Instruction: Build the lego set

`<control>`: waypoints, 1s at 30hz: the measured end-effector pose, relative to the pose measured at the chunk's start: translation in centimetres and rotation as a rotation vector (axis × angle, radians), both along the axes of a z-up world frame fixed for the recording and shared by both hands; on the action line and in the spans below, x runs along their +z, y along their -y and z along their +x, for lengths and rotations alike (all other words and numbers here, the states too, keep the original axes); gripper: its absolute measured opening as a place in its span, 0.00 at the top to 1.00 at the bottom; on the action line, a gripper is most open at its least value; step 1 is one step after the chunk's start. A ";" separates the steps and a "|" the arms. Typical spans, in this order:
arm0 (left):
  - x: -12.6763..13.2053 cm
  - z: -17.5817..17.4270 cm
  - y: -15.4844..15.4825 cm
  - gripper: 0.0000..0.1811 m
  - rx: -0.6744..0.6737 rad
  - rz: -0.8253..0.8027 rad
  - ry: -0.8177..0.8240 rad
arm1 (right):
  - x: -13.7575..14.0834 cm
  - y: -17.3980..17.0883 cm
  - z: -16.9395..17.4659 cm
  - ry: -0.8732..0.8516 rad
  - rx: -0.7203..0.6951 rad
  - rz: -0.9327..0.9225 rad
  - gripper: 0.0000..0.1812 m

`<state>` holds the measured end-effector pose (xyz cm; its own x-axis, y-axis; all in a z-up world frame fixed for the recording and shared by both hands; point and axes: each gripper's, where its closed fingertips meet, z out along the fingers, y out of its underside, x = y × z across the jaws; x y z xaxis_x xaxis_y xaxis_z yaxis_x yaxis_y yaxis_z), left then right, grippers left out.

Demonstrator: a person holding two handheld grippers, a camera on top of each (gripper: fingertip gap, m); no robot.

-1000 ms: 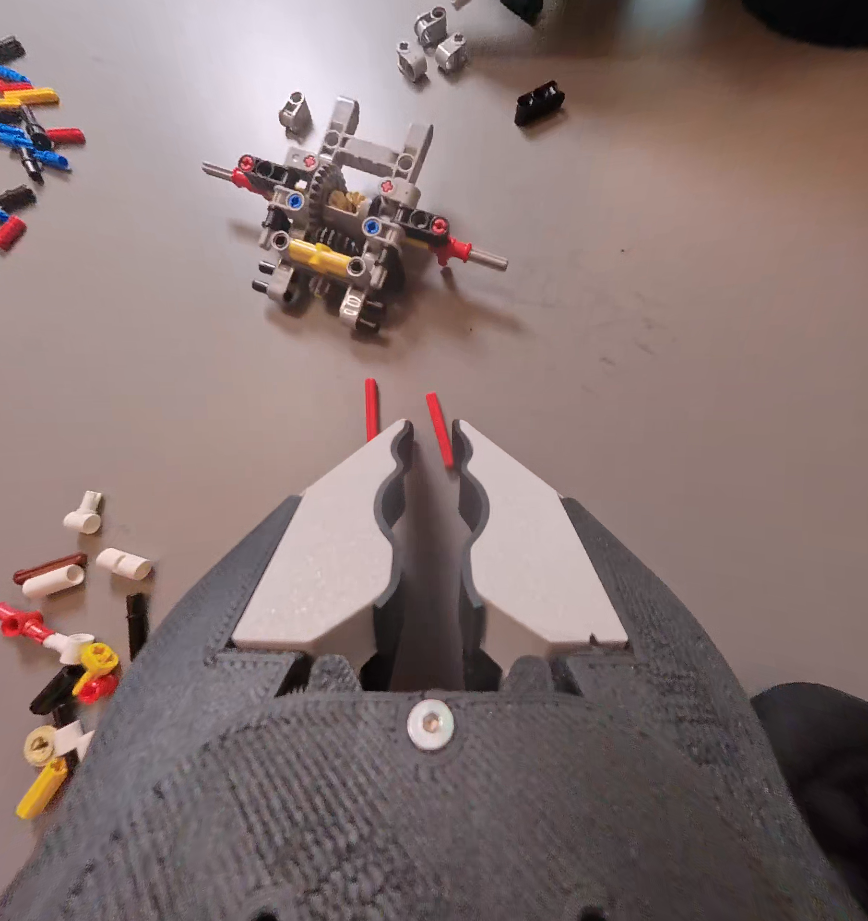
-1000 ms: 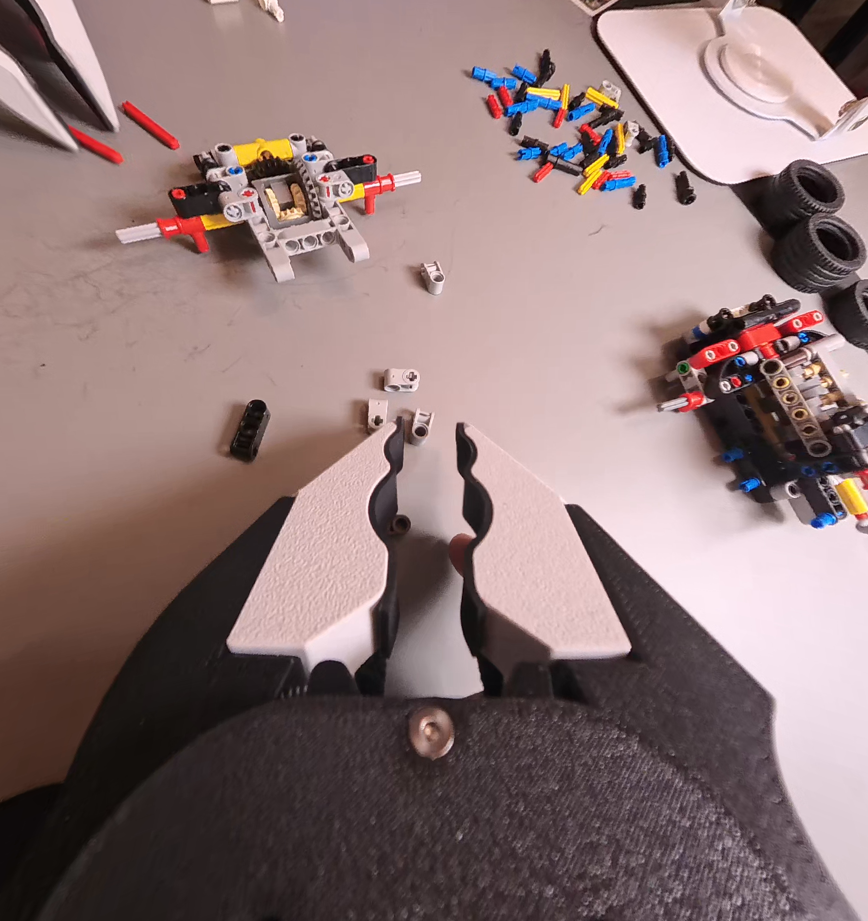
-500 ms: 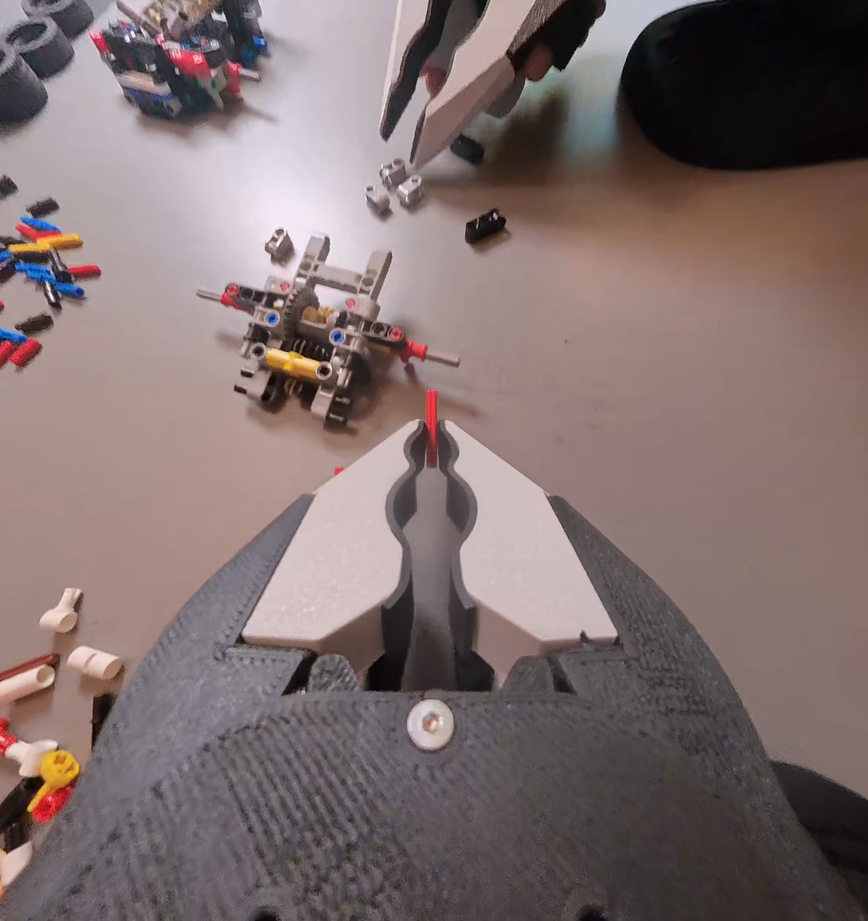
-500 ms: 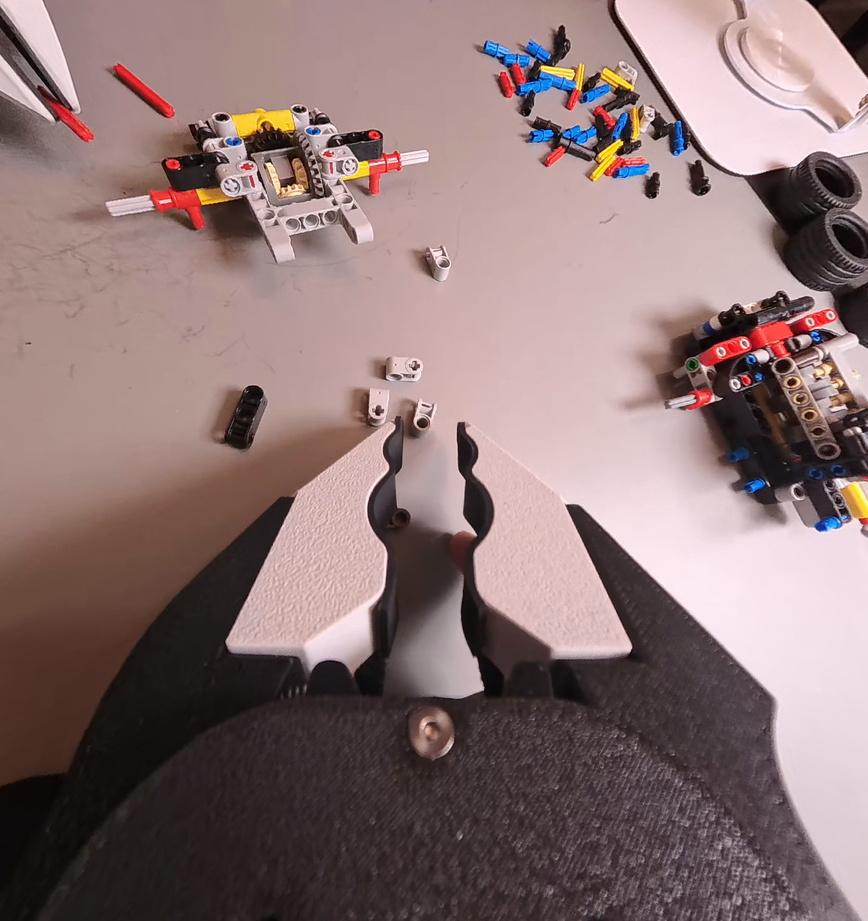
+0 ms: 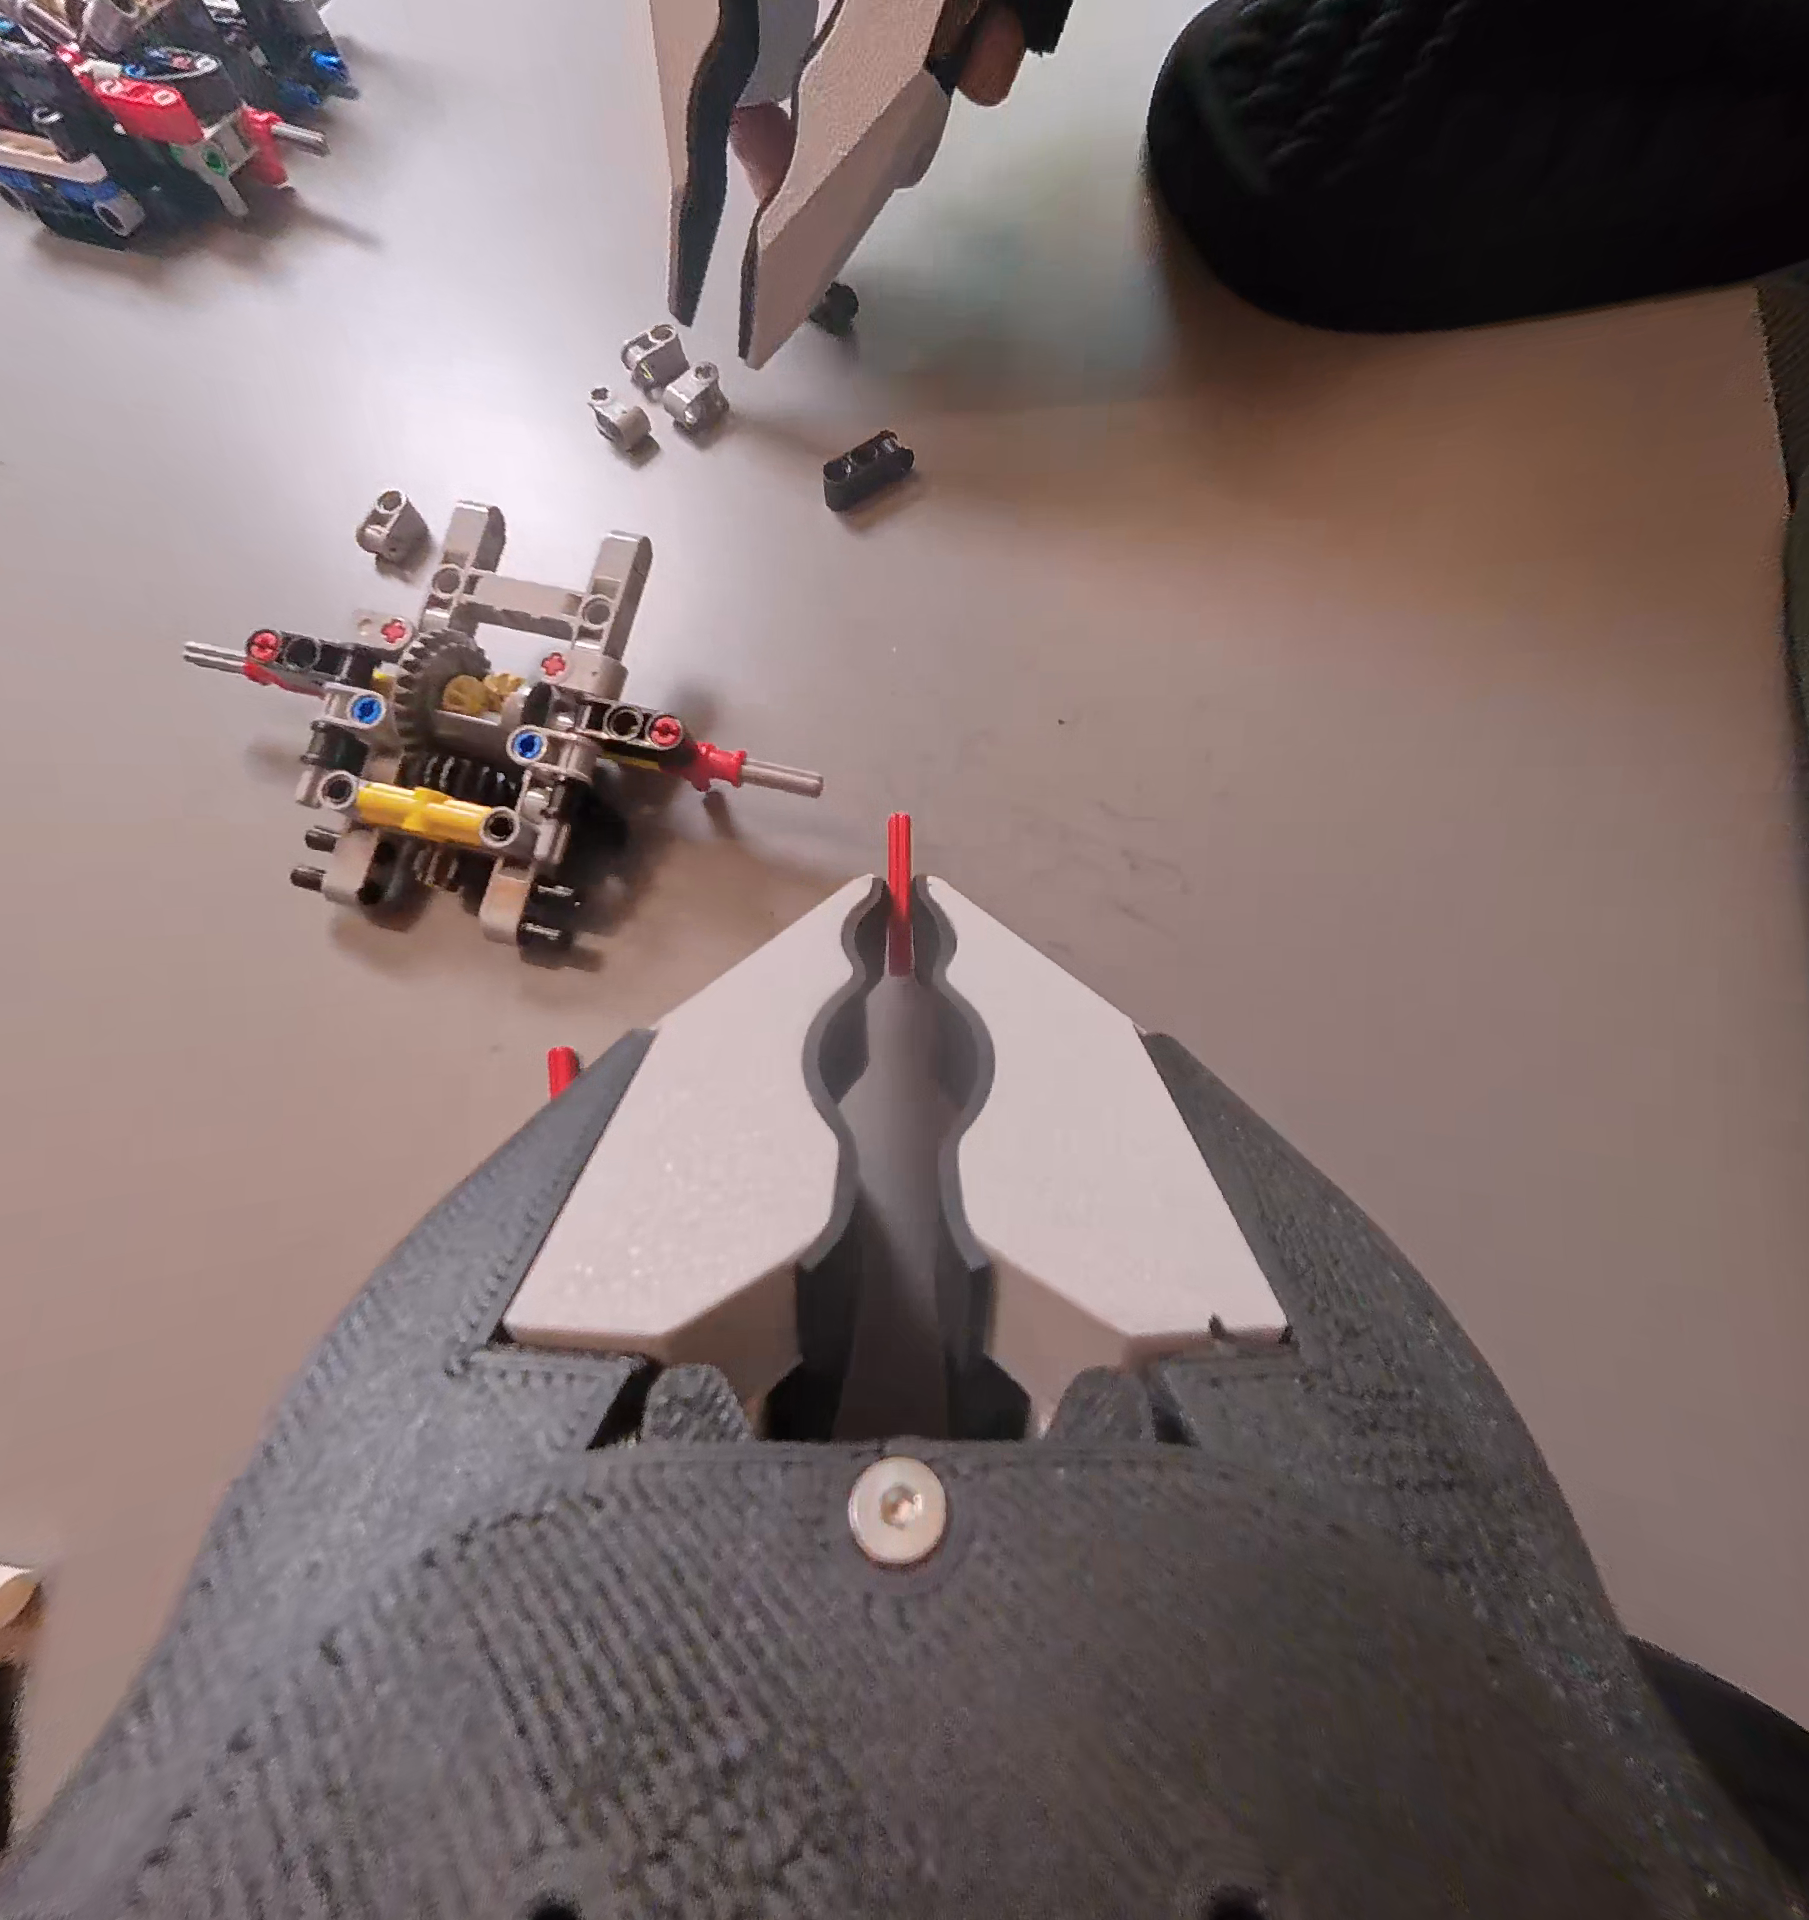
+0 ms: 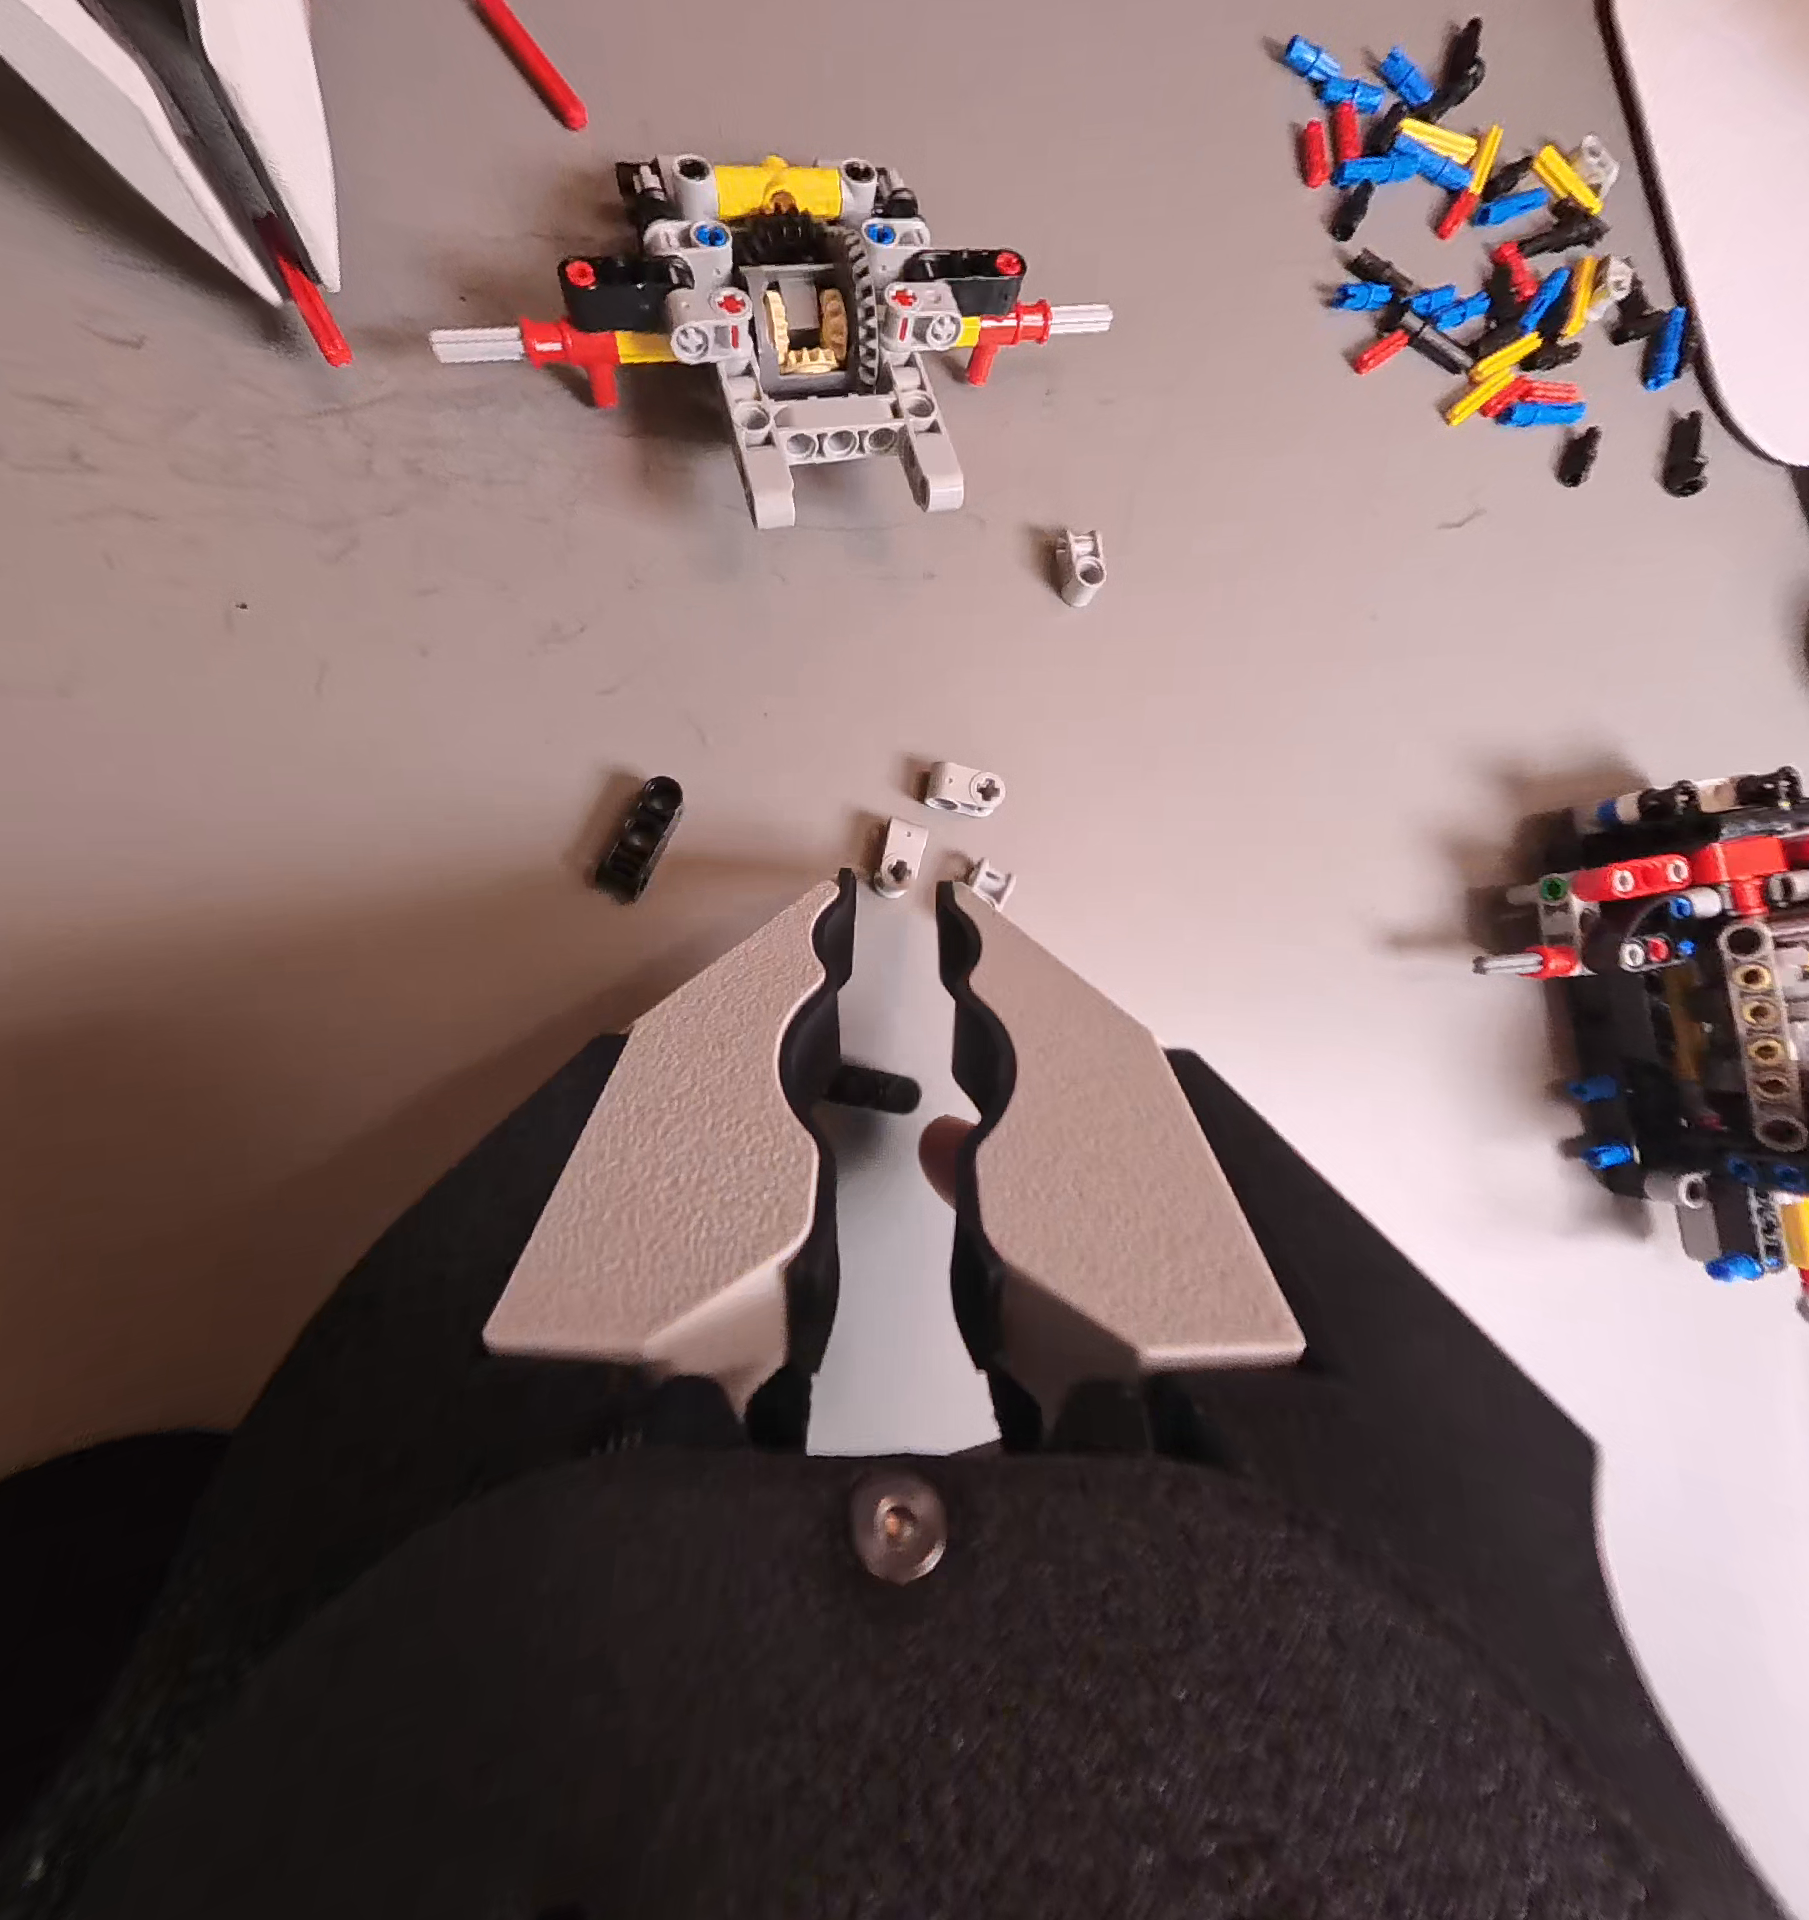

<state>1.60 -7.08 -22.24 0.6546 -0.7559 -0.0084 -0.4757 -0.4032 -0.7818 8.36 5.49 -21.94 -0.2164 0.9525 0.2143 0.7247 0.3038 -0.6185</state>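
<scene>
My left gripper is shut on a thin red axle and holds it above the table, just right of the grey gear assembly. It shows at the upper left of the right wrist view with the axle sticking out. My right gripper is open and empty, its tips just short of three small grey connectors. It shows at the top of the left wrist view. A second red axle lies on the table beyond the assembly.
A black pin lies under the right gripper. A short black beam lies left of it. A larger chassis build is at the right, a pile of coloured pins and a white base at the back right. The gap from one gripper's tips to the other's is roughly 15 centimeters. The black pin lies some 4 centimeters from my right tips, 20 centimeters from my left tips.
My left gripper closed on one of the two red axles and lifted it off the table. My right gripper stayed open over the grey connectors.
</scene>
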 end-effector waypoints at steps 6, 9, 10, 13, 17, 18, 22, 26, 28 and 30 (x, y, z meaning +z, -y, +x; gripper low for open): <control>-0.1 -0.1 0.0 0.99 0.001 0.003 -0.002 | -0.9 0.1 -0.5 0.035 0.009 -0.003 0.97; -0.1 -0.2 0.0 0.99 0.005 0.008 -0.009 | -0.3 0.0 -0.6 0.014 0.019 0.034 0.97; -0.1 -0.2 0.1 0.97 0.002 0.004 -0.004 | 0.2 0.4 -0.7 -0.006 0.033 0.034 0.97; 0.1 -0.3 0.2 0.93 0.002 -0.005 0.014 | 1.7 2.1 -0.9 -0.063 0.100 0.026 0.97; 2.9 0.2 -0.2 0.92 0.016 0.046 0.167 | 3.3 6.7 -1.7 -0.137 0.252 -0.010 0.97; 3.7 0.5 -0.3 0.92 0.013 0.063 0.211 | 3.7 7.8 -2.1 -0.157 0.287 -0.013 0.97; 5.6 2.1 0.0 0.91 -0.024 0.112 0.309 | 4.2 11.6 -3.2 -0.193 0.408 -0.006 0.97; 5.4 3.0 0.5 0.91 -0.065 0.111 0.300 | 3.9 13.1 -3.5 -0.192 0.447 -0.010 0.97; 5.0 3.4 0.9 0.92 -0.091 0.095 0.285 | 3.8 13.4 -3.4 -0.193 0.455 -0.021 0.97; 4.7 3.8 1.1 0.94 -0.108 0.087 0.273 | 3.6 13.6 -3.4 -0.190 0.460 -0.025 0.97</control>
